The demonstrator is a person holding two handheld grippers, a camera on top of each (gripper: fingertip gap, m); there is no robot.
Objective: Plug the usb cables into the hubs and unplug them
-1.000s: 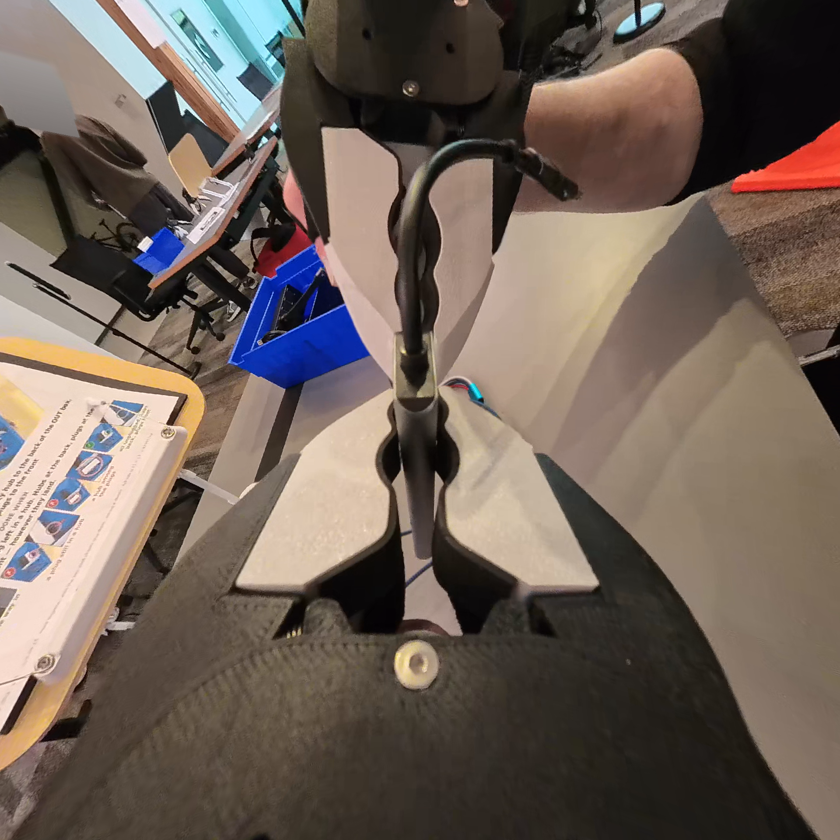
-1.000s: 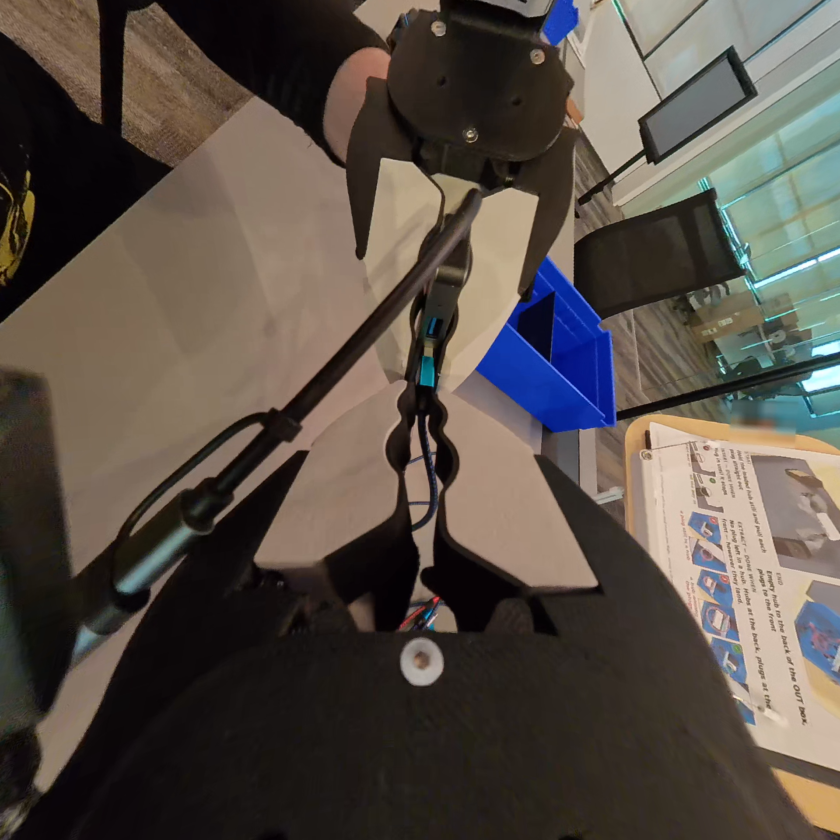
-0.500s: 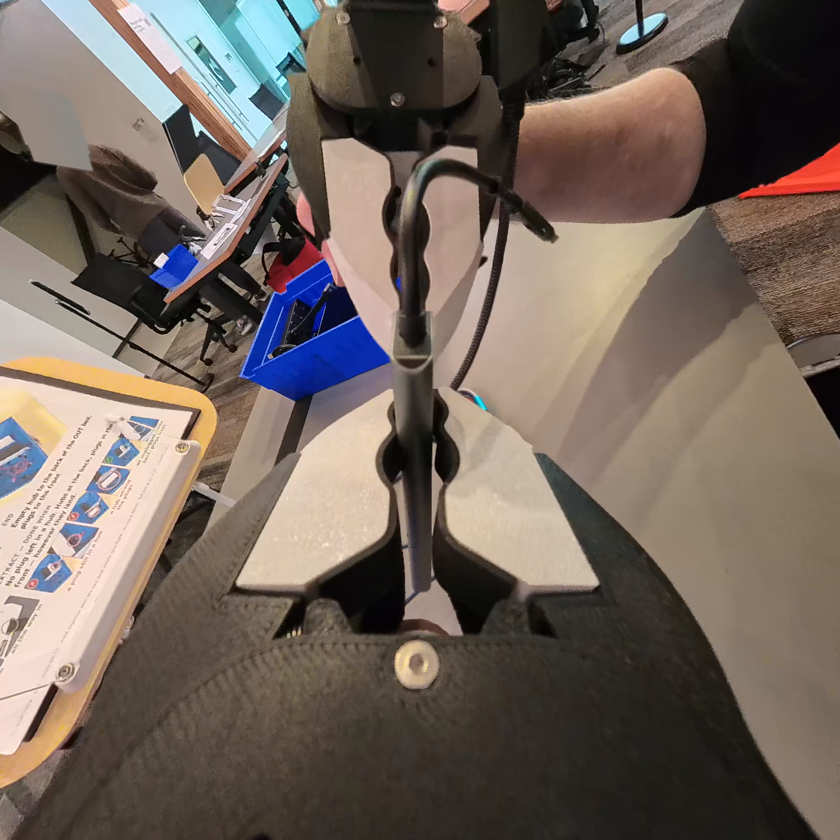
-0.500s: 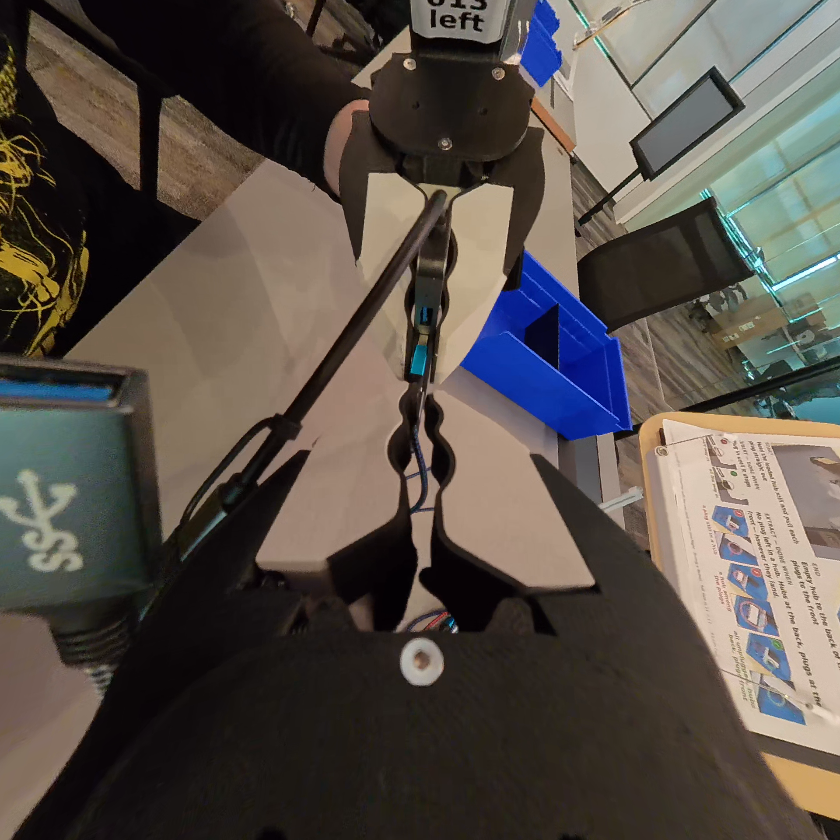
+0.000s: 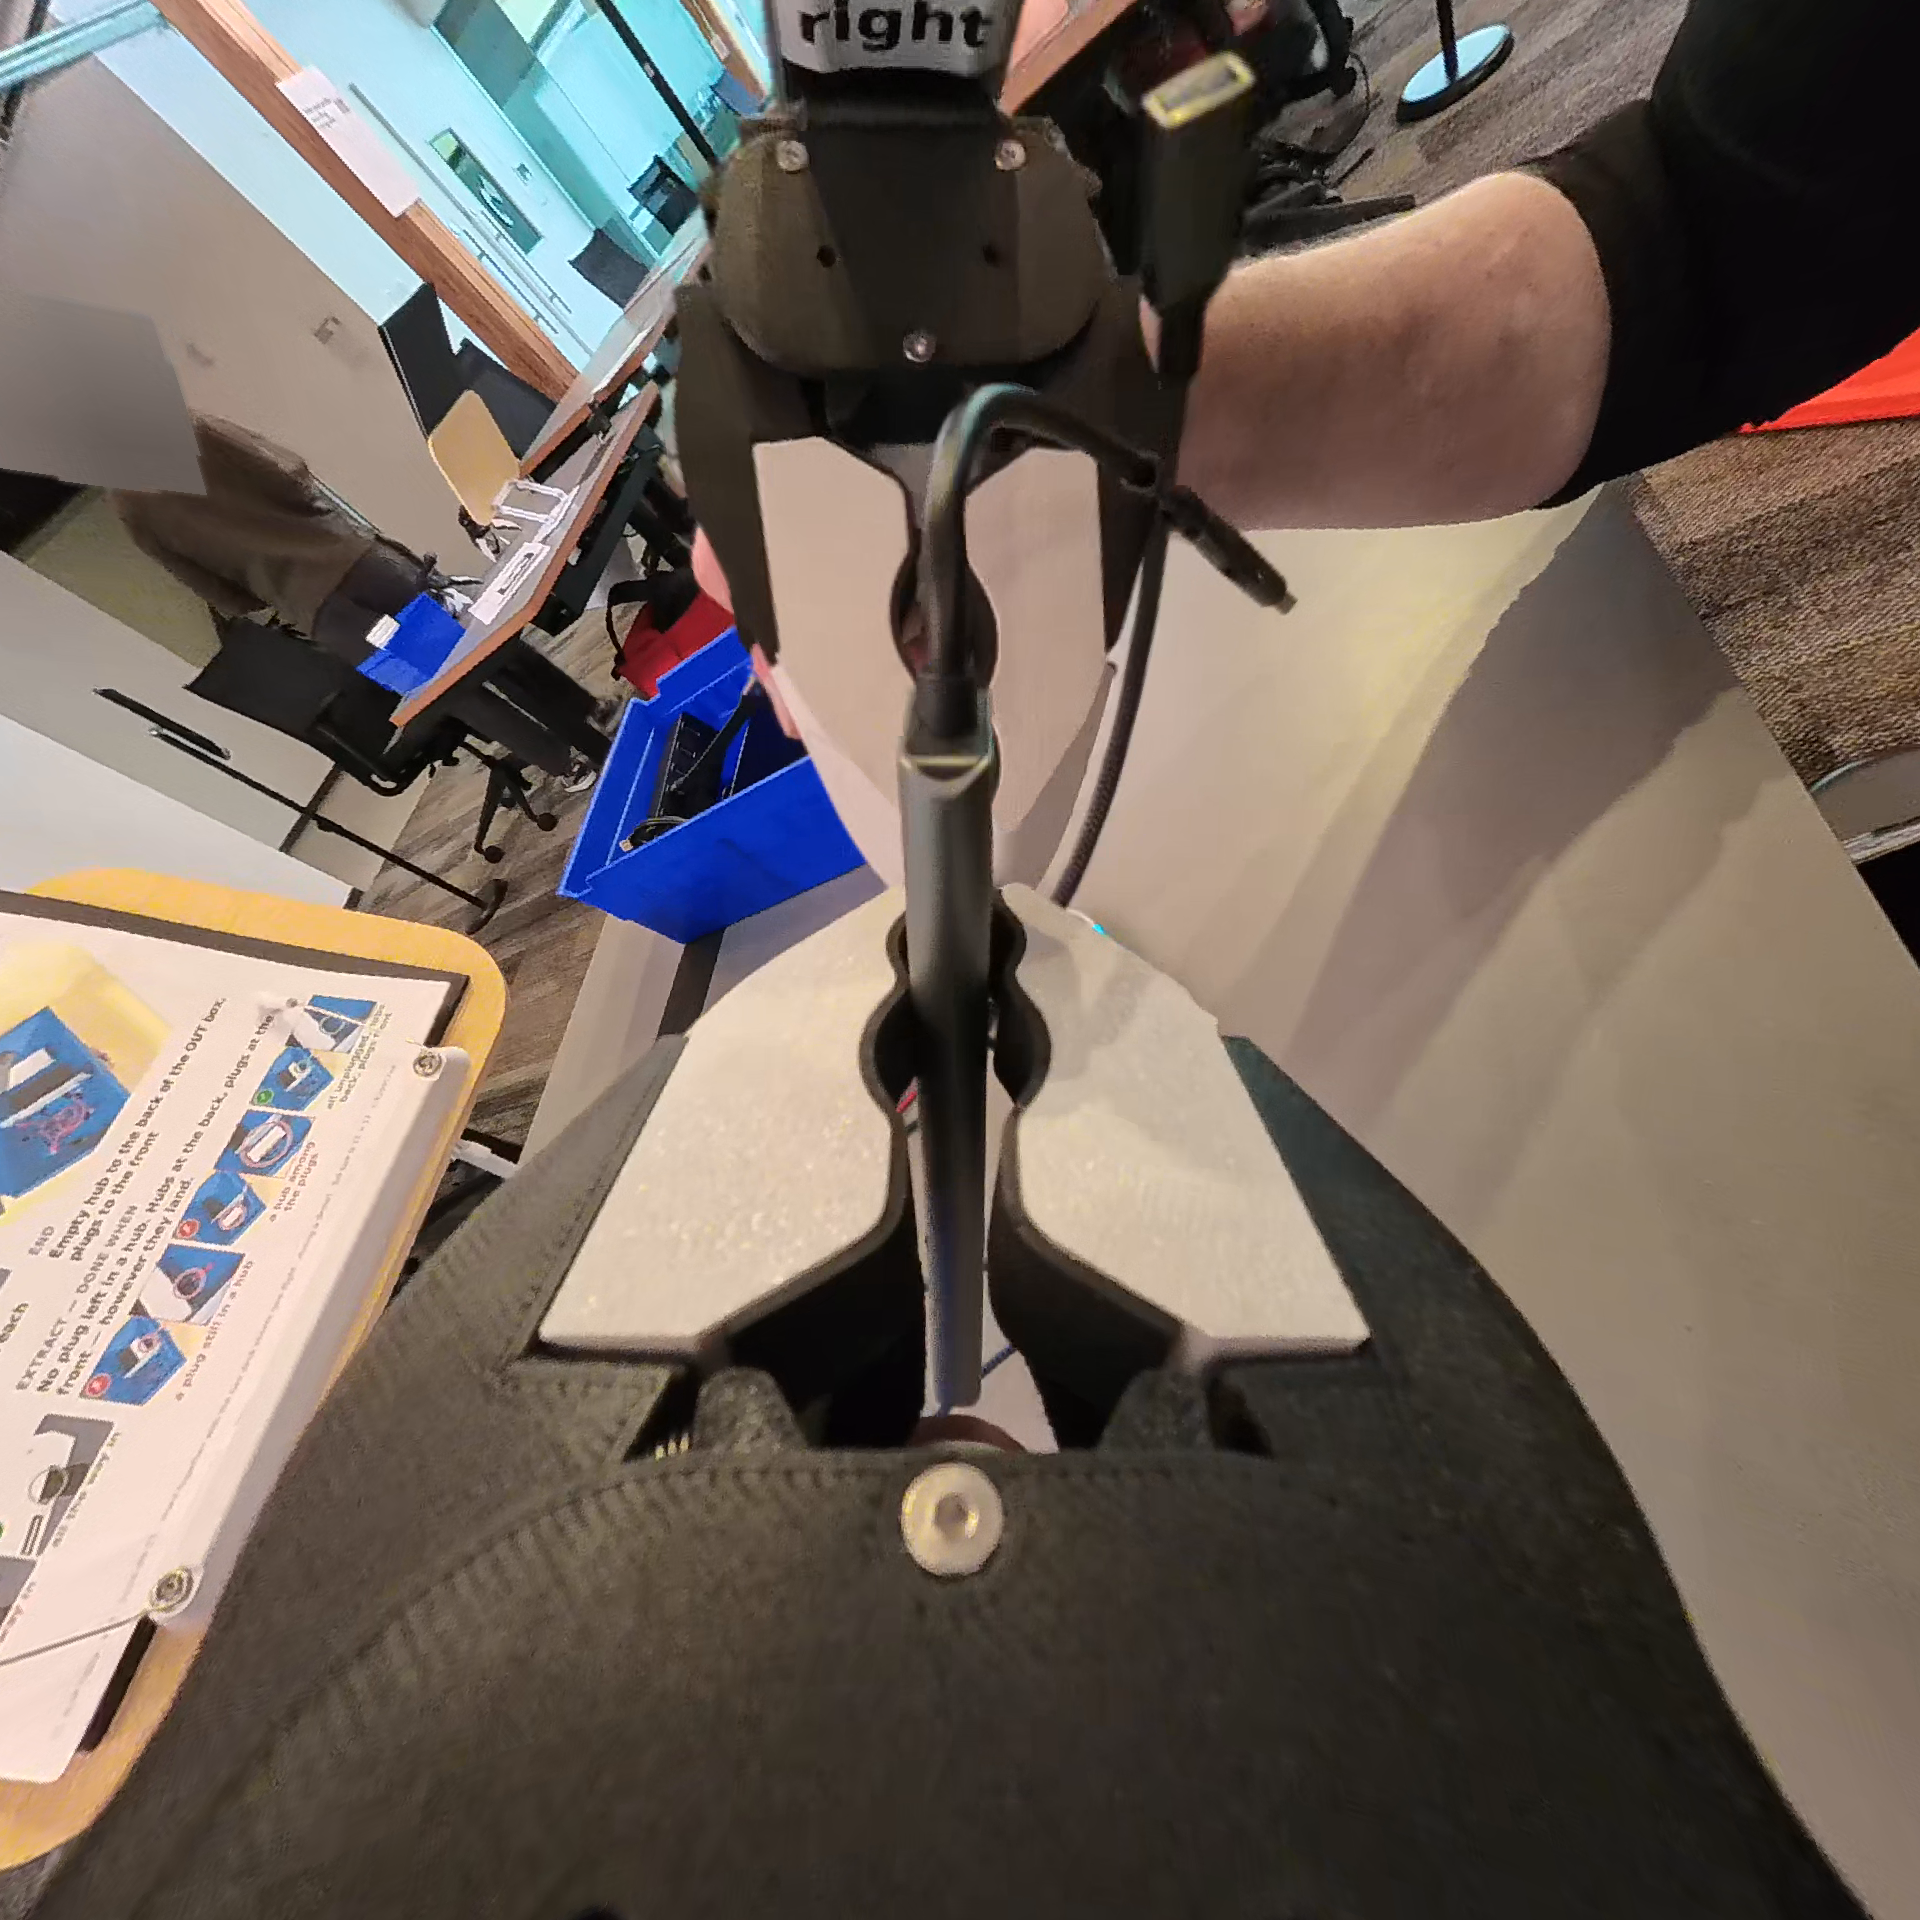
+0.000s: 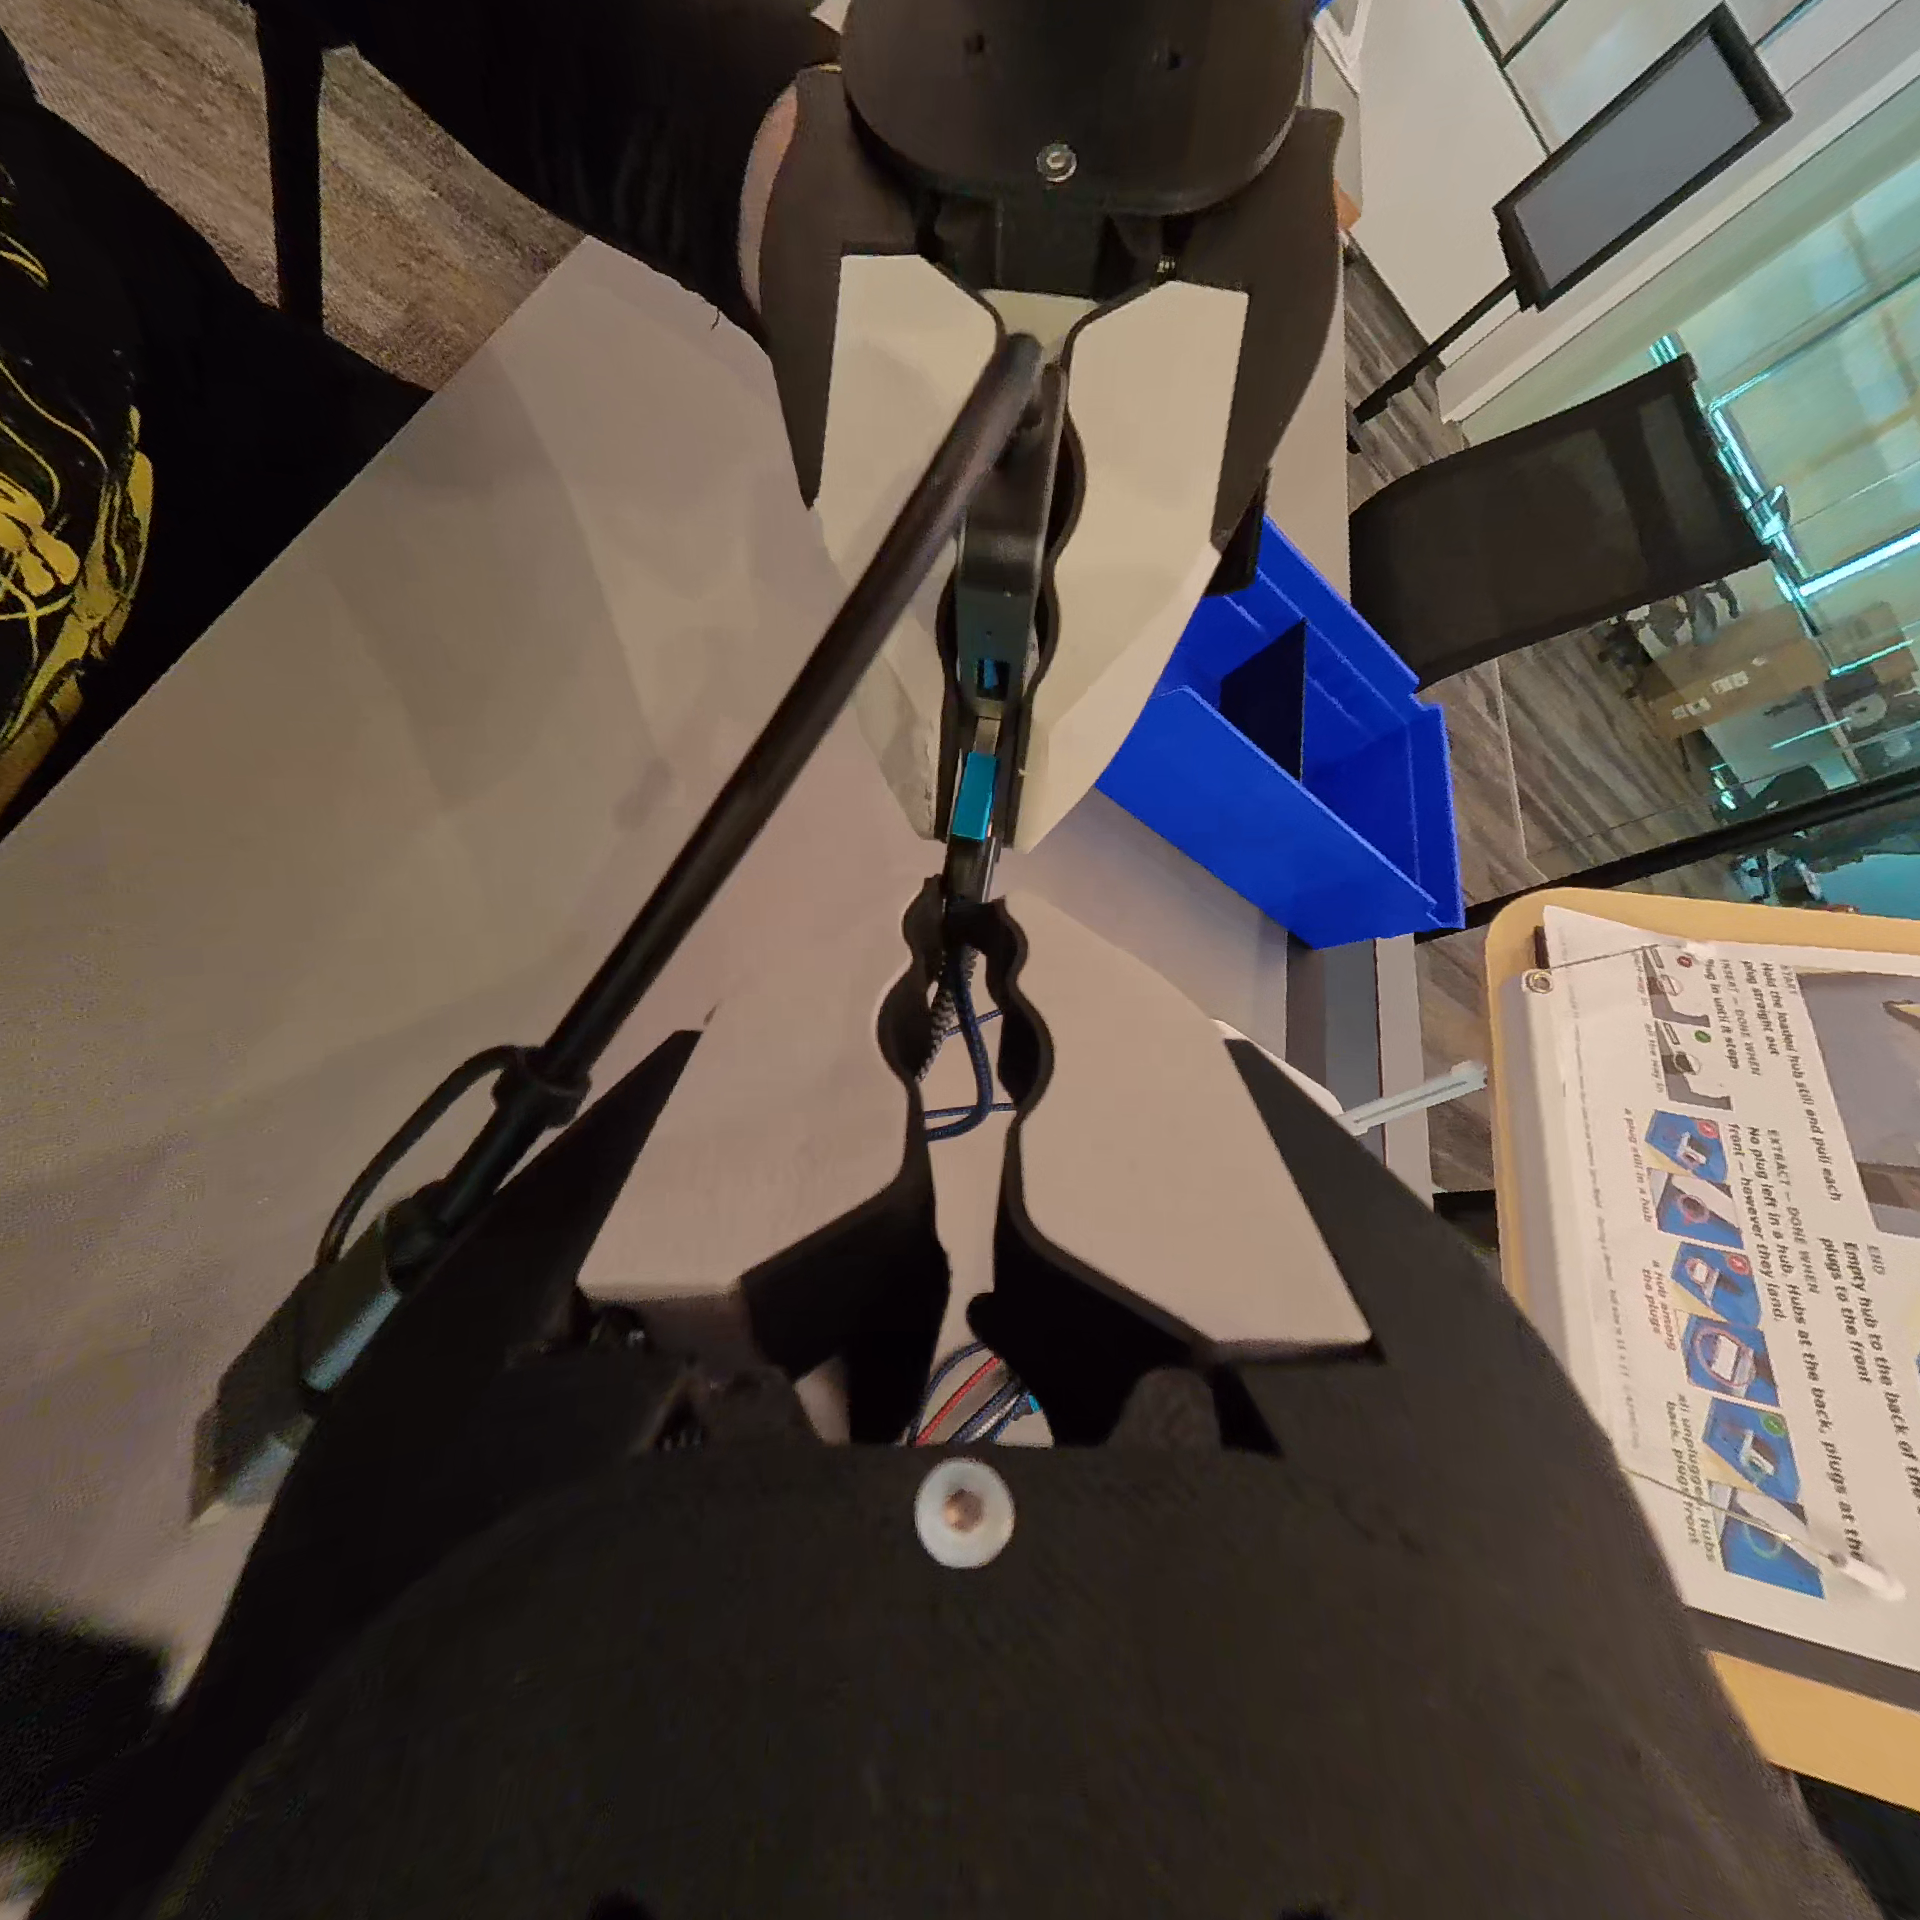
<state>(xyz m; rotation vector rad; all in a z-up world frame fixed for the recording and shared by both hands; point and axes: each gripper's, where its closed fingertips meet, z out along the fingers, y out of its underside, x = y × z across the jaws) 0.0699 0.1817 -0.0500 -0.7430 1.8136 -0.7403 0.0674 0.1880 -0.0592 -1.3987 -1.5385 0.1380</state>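
My left gripper is shut on a slim dark grey USB hub, seen edge-on and reaching past the fingertips. The hub's black cable arches off its far end, and its own plug dangles at the top. My right gripper faces the left one tip to tip. It is shut on the dark neck of a blue braided cable, just behind that cable's teal plug. The plug sits at the hub's port row with a little bare metal showing. An open blue port lies just above it.
Both grippers hover over a grey table. A blue bin stands at the table's far end, also in the right wrist view. A yellow-rimmed board with an instruction sheet lies beside the table. A person's forearm is behind the right gripper. Only a small space, under 4 cm, lies between the two pairs of fingers.
Both grasps have held. The two grippers stay tip to tip and look a little closer. The hub's dangling plug has swung from beside the right camera to lower left.
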